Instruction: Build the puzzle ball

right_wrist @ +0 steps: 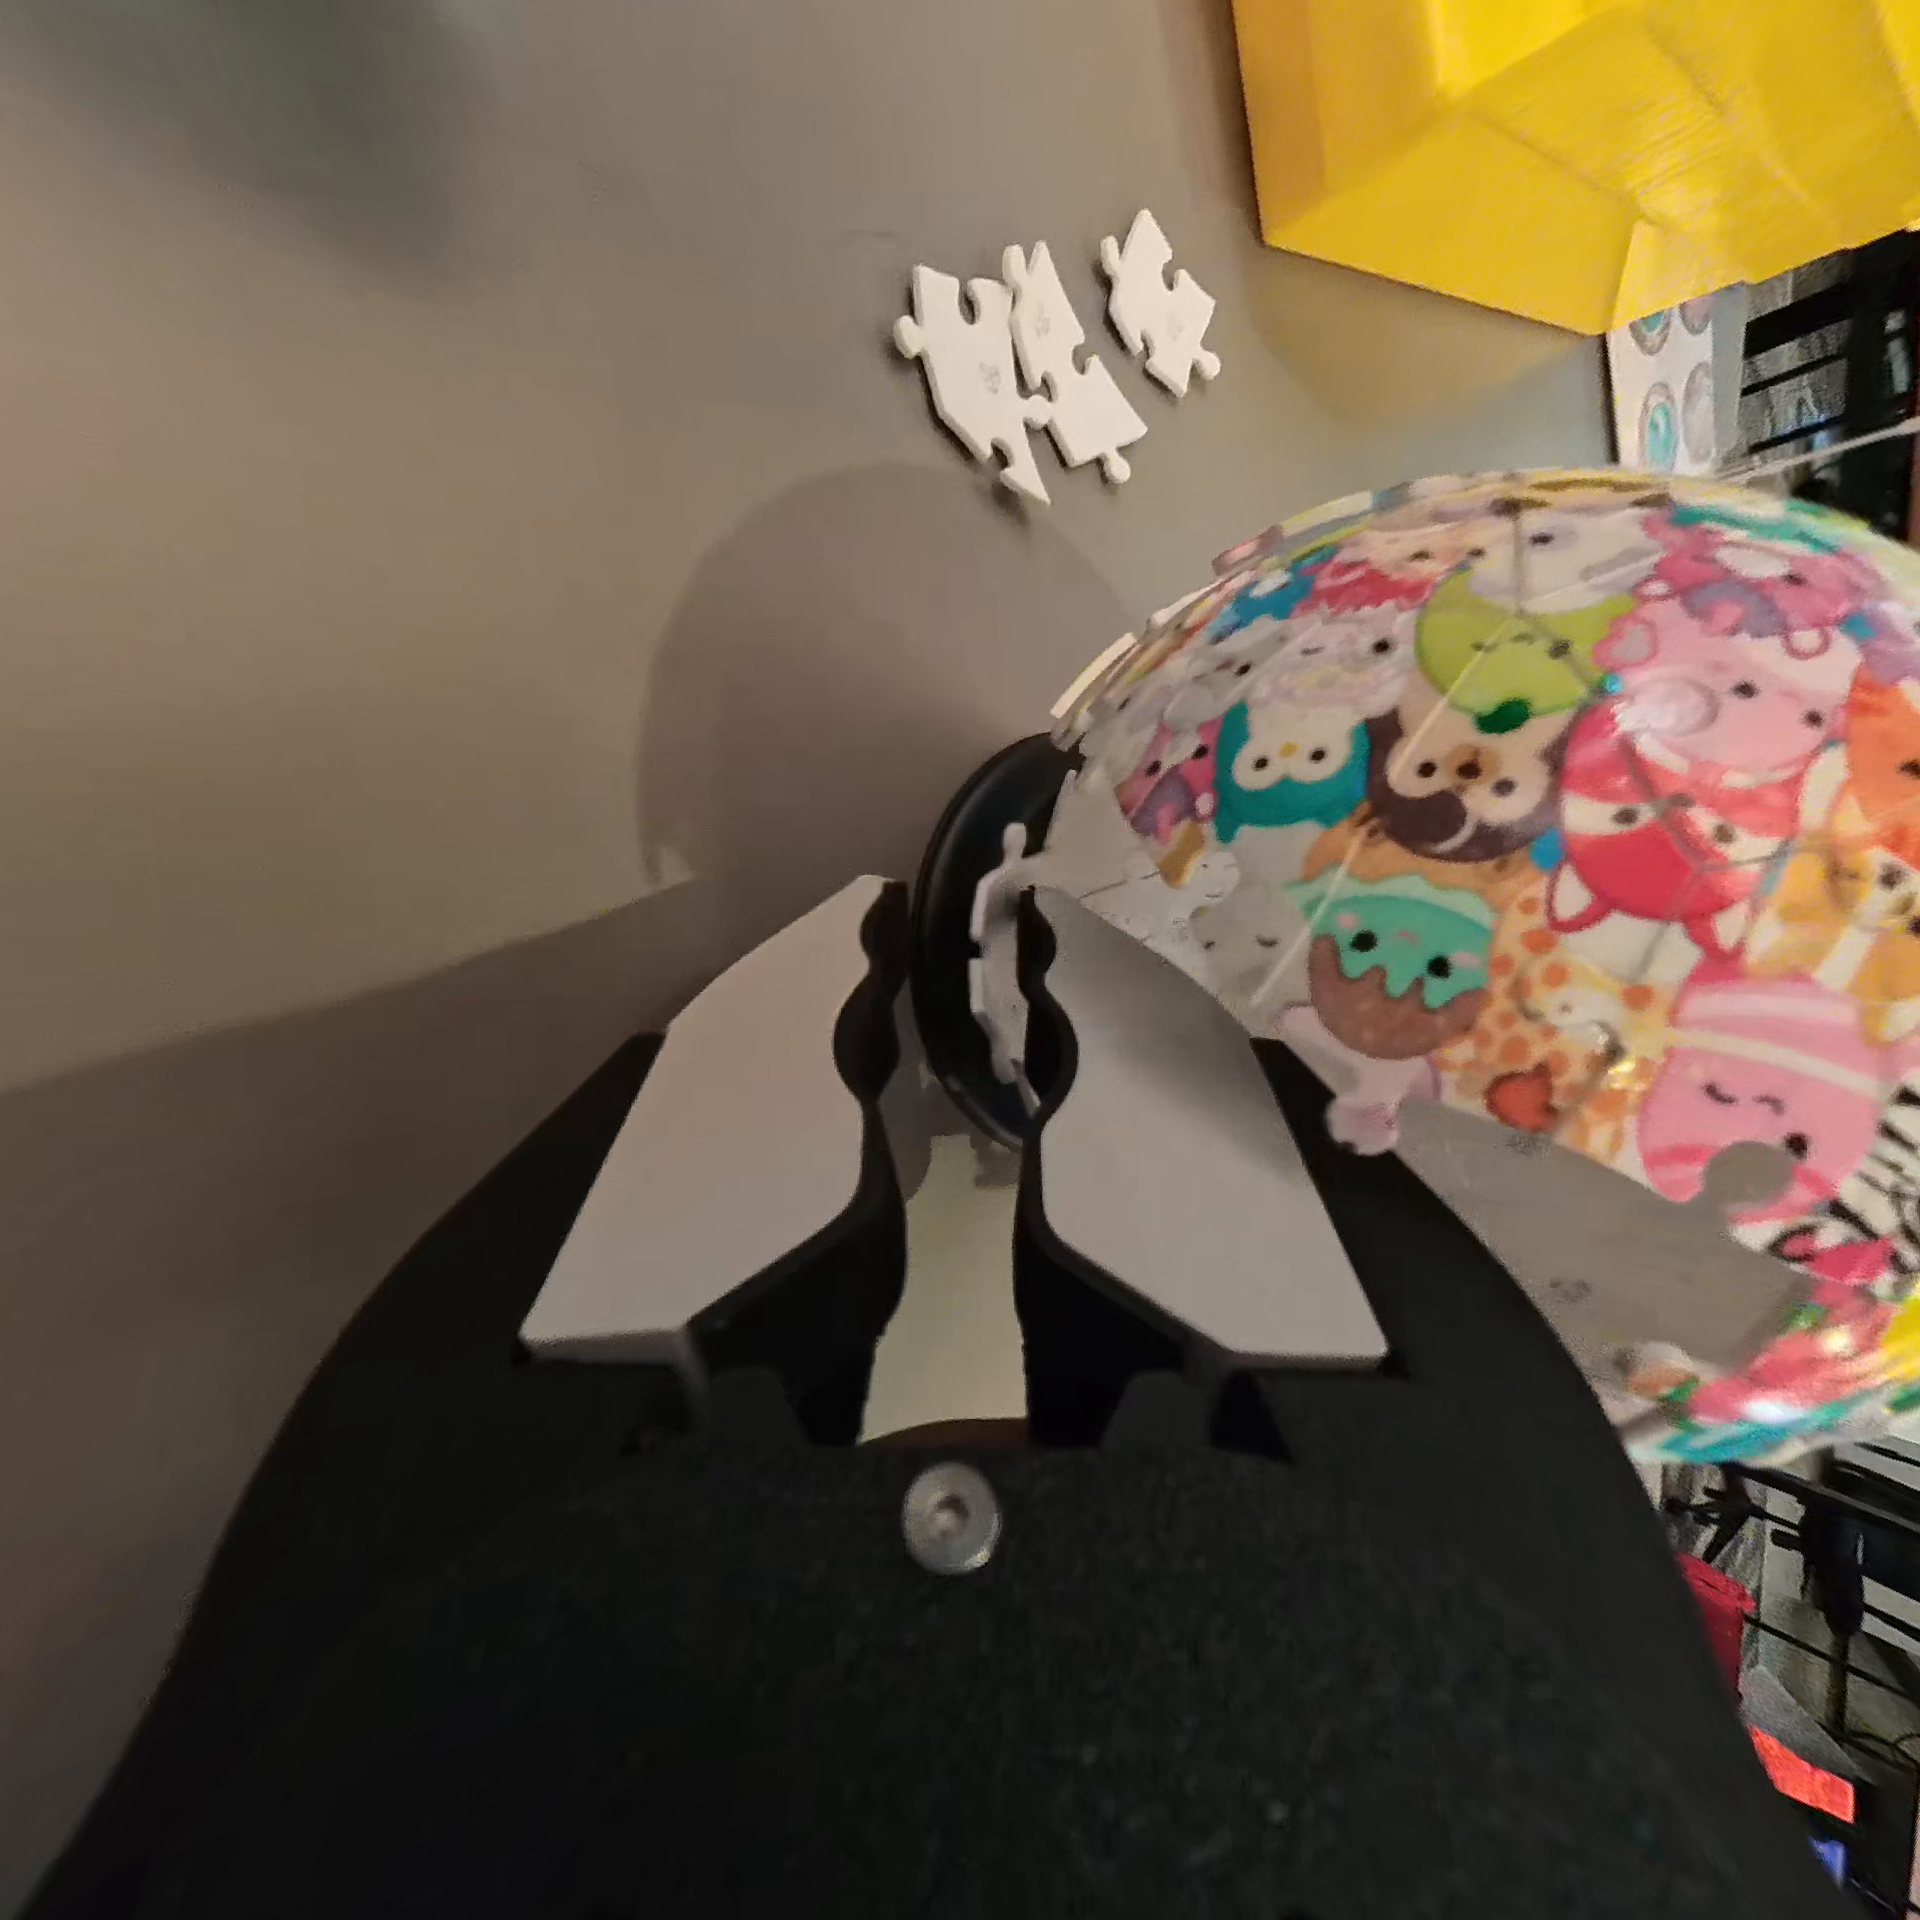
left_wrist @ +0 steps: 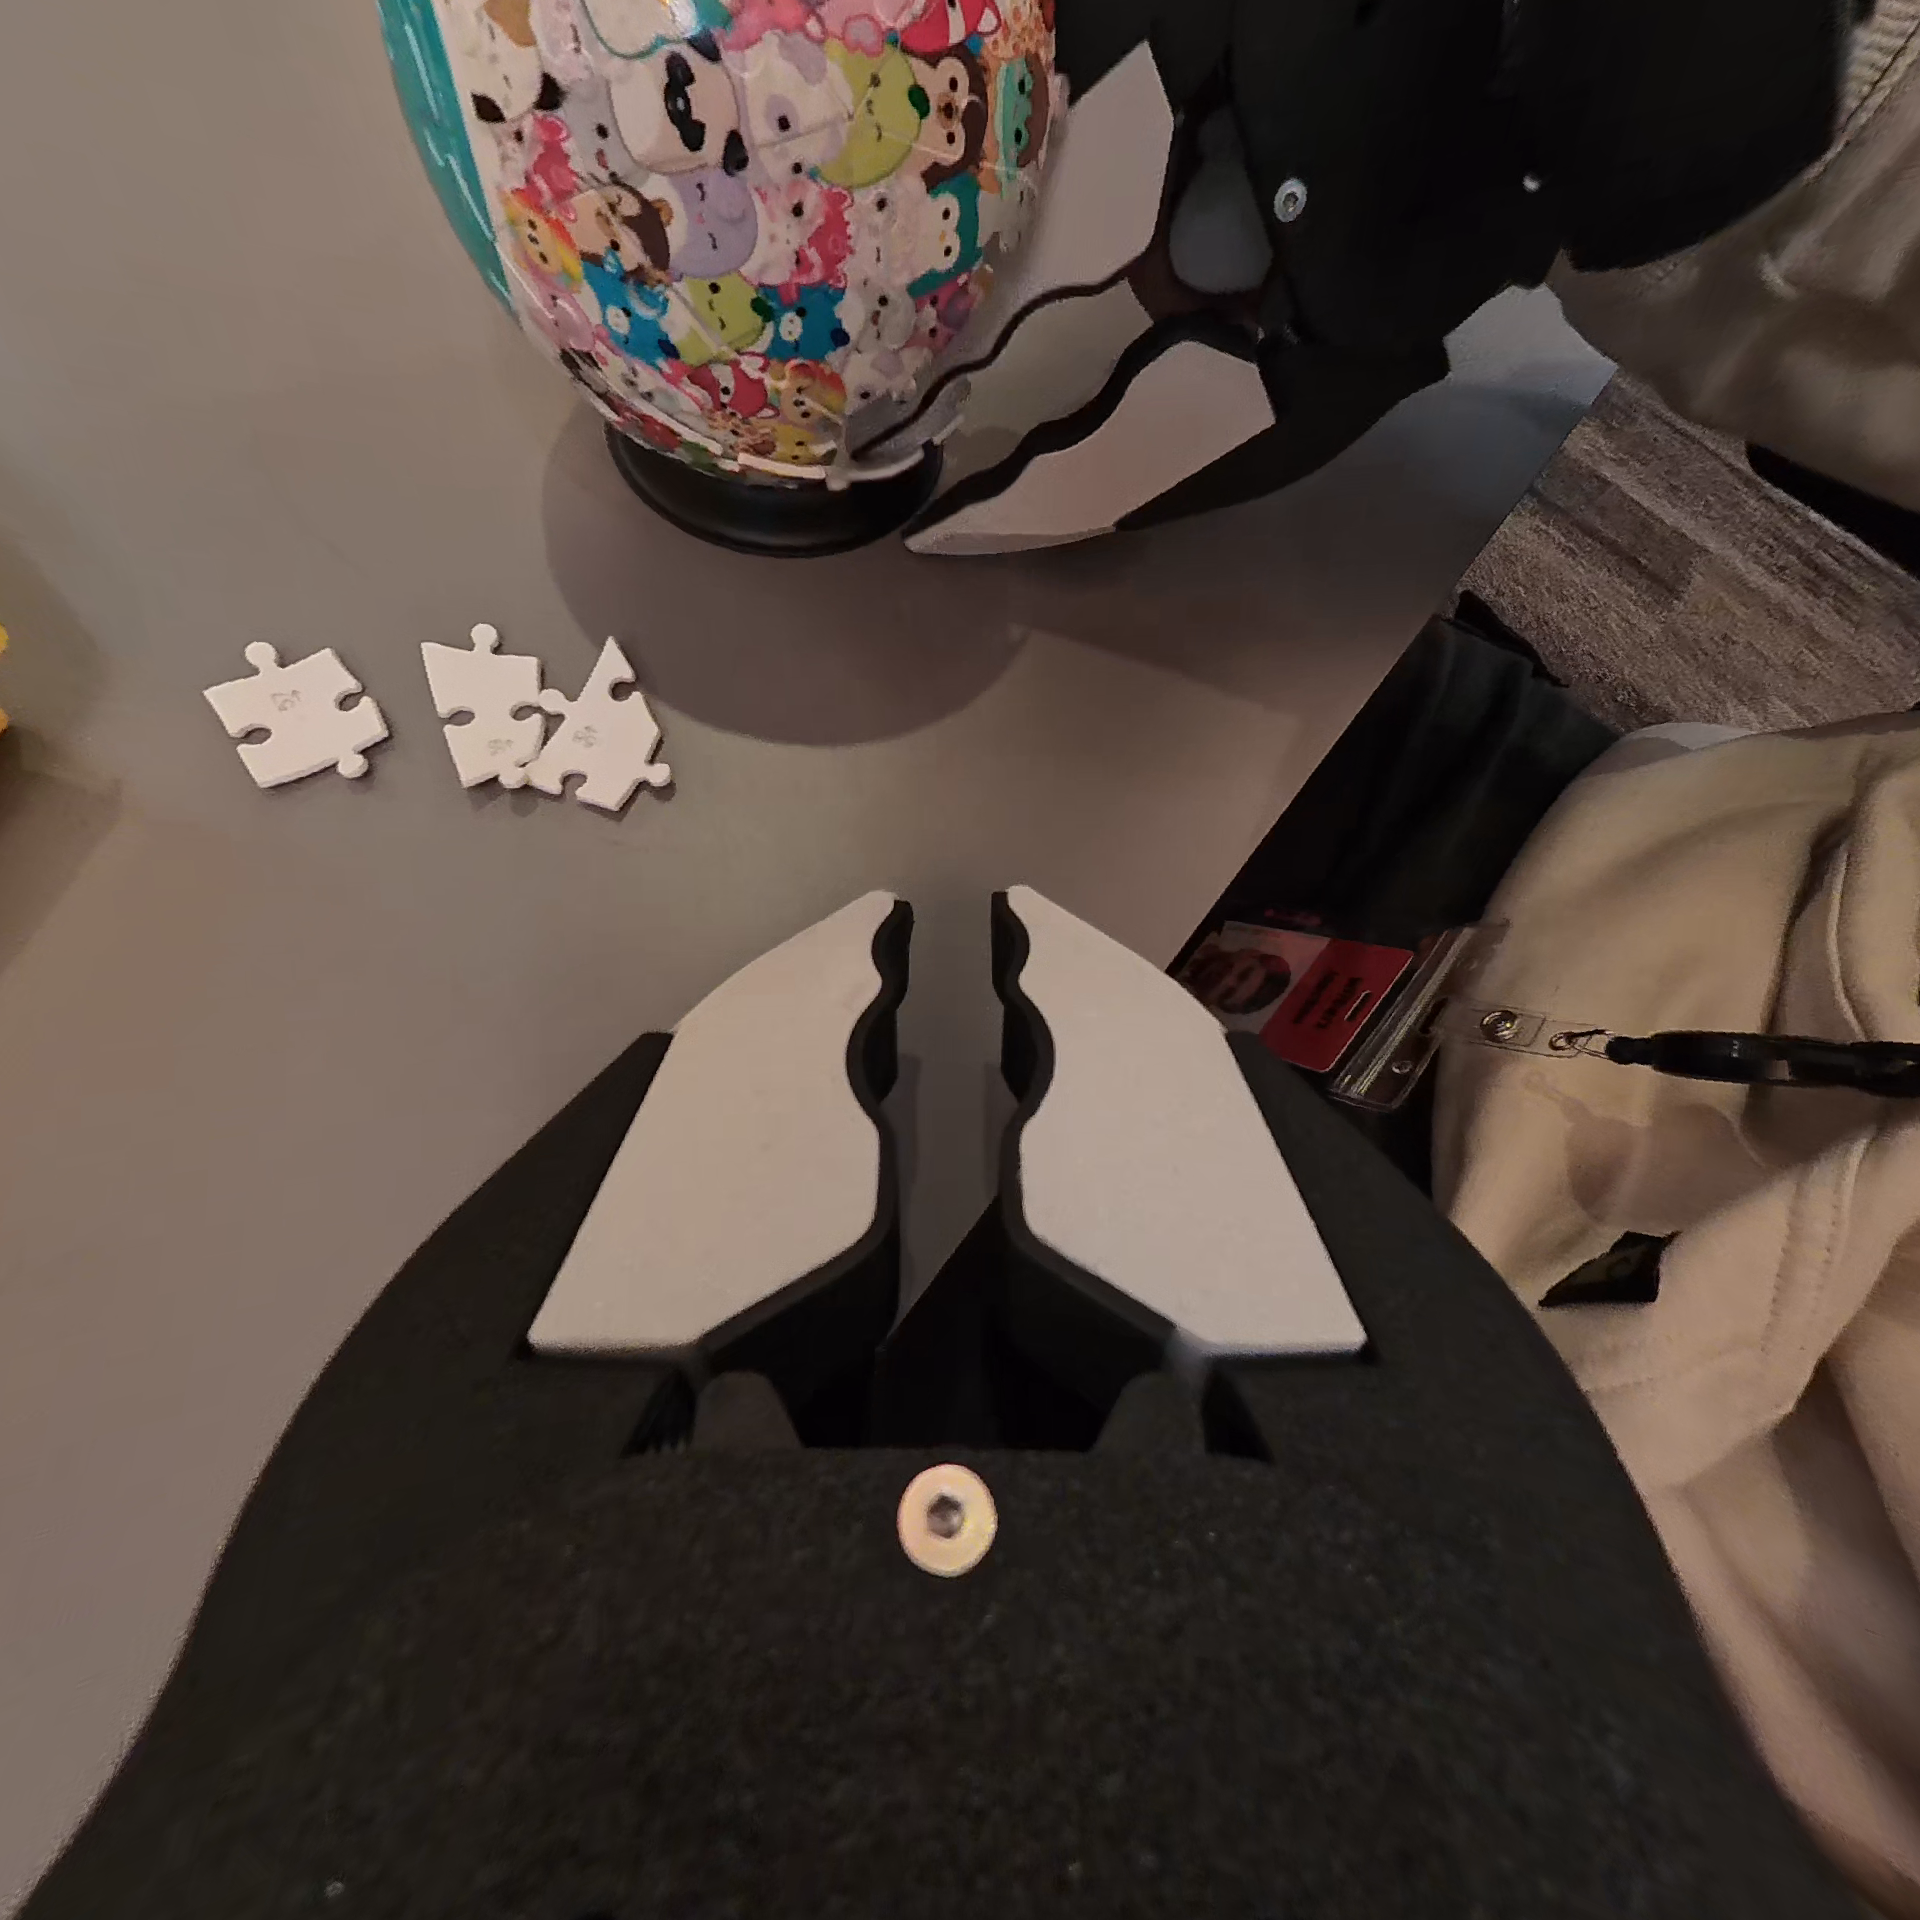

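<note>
Puzzle ball: right tongs at base, gapped.

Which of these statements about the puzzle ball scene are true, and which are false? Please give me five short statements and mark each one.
1. Three loose white puzzle pieces lie on the grey table. True.
2. The puzzle ball sits on a black ring stand. True.
3. The left hand-held gripper holds a puzzle piece. False: nothing is between its fingers.
4. The right hand-held gripper is at the lower edge of the ball, with a white puzzle piece between its fingertips. True.
5. All three loose pieces lie apart from each other. False: two of them touch or overlap, and only one lies apart.
</note>
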`<state>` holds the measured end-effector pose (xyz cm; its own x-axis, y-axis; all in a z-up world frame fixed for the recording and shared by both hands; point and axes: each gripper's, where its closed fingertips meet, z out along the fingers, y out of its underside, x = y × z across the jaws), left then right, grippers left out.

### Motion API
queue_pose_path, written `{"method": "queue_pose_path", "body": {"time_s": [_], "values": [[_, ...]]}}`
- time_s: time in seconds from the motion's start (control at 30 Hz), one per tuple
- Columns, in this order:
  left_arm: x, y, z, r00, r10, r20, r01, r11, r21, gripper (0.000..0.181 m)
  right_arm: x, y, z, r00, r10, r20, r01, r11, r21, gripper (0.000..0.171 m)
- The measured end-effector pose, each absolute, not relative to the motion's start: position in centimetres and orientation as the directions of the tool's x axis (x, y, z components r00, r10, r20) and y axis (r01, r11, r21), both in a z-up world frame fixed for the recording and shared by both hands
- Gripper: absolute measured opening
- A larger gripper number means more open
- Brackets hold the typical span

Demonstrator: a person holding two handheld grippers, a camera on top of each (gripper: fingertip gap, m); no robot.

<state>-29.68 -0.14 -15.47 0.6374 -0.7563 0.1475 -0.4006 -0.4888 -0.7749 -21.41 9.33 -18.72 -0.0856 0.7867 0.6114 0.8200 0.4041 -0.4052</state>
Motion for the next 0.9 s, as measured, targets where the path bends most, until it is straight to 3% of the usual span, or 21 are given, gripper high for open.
{"method": "queue_pose_path", "body": {"time_s": [0.33, 0.47, 0.57, 0.7, 0.9], "values": [[-30.3, -0.3, -15.1, 0.648, -0.746, 0.154, -0.382, -0.493, -0.782, 0.014, -21.4, 9.6, -18.8, -0.043, 0.826, 0.562, 0.82, 0.35, -0.452, 0.017], [-30.4, -0.2, -15.1, 0.65, -0.744, 0.152, -0.381, -0.492, -0.782, 0.014, -21.4, 9.5, -18.7, -0.059, 0.786, 0.615, 0.819, 0.391, -0.421, 0.018], [-30.5, -0.2, -15.0, 0.652, -0.743, 0.153, -0.378, -0.493, -0.783, 0.014, -21.1, 9.3, -18.2, -0.055, 0.774, 0.631, 0.816, 0.4, -0.418, 0.03], [-30.5, -0.2, -15.0, 0.652, -0.743, 0.154, -0.378, -0.494, -0.783, 0.015, -20.4, 9.4, -18.1, -0.051, 0.782, 0.621, 0.83, 0.379, -0.408, 0.031], [-30.4, -0.2, -15.1, 0.651, -0.744, 0.151, -0.383, -0.494, -0.781, 0.015, -20.6, 9.3, -18.7, -0.057, 0.807, 0.587, 0.843, 0.355, -0.405, 0.02]]}}
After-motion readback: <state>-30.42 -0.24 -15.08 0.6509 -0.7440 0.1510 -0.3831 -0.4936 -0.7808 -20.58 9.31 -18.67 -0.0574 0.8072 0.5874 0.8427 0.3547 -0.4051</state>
